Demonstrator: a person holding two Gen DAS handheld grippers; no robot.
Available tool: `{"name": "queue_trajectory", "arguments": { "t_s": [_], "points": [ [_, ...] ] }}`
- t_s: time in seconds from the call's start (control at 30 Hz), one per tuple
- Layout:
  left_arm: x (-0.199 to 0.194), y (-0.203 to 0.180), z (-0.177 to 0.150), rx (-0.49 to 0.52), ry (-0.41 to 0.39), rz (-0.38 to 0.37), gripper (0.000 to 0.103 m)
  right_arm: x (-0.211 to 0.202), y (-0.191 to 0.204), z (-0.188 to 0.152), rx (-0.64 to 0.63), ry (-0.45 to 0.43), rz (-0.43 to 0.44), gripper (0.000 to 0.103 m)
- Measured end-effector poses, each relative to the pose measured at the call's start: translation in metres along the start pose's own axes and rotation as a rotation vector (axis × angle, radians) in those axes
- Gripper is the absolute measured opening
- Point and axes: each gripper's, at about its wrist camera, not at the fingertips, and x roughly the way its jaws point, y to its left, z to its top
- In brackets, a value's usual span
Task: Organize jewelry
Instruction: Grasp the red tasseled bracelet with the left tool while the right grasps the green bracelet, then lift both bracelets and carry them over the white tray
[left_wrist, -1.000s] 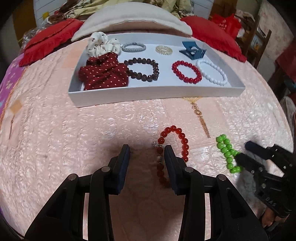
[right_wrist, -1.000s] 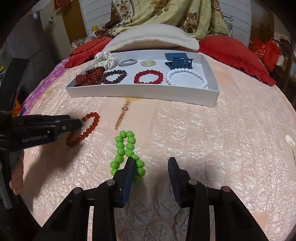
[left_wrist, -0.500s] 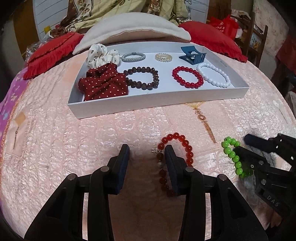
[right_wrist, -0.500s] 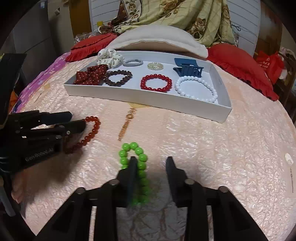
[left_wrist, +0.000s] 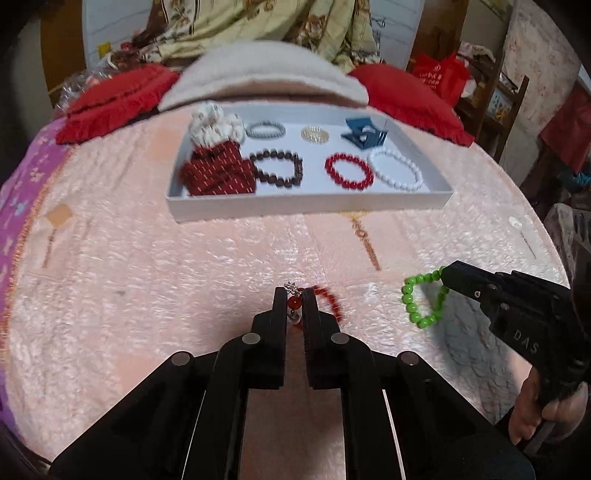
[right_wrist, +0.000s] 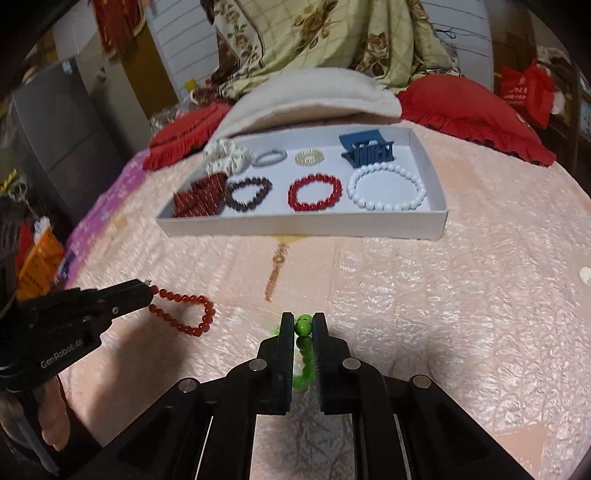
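Note:
My left gripper (left_wrist: 294, 295) is shut on an orange-red bead bracelet (left_wrist: 294, 303), pinched beside its small silver charm; the loop (right_wrist: 184, 310) hangs from the tips just above the pink quilt. My right gripper (right_wrist: 303, 321) is shut on a green bead bracelet (right_wrist: 303, 326), whose loop (left_wrist: 421, 302) dangles from its tips. Further back sits a white tray (left_wrist: 306, 205) with a brown, a red and a white bracelet, two scrunchies, hair ties and a blue claw clip (right_wrist: 367, 149).
A gold pendant chain (left_wrist: 365, 240) lies on the quilt between the grippers and the tray. Red pillows (right_wrist: 469, 110) and a beige cushion (left_wrist: 266, 74) lie behind the tray. A small white item (right_wrist: 585, 275) rests at the right.
Both grippers closed, the left on the orange-red bracelet and the right on the green one. Both then rose, lifting the bracelets off the quilt.

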Motion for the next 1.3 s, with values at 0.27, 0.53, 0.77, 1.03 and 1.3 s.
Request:
{"name": "queue_trajectory", "arguments": {
  "t_s": [0.27,0.53,0.77,1.03,1.3],
  "points": [
    [-0.040,-0.011,-0.004,0.034,-0.073,0.036,0.006,-0.033,0.012,-0.001,0.007,-0.063,0.006,0.009],
    [-0.074,-0.016,-0.010,0.044,-0.125,0.056,0.006,-0.066,0.018,-0.002,0.011,-0.119,0.008,0.009],
    [-0.093,-0.015,-0.017,0.029,-0.149,0.101,0.006,-0.086,0.026,-0.007,0.000,-0.145,-0.007,0.009],
    [-0.109,-0.009,-0.026,0.009,-0.166,0.165,0.006,-0.104,0.034,-0.013,-0.013,-0.168,-0.012,0.009],
    [-0.119,-0.005,-0.031,-0.005,-0.171,0.207,0.006,-0.112,0.041,-0.014,-0.022,-0.181,-0.014,0.009]
  ]
}}
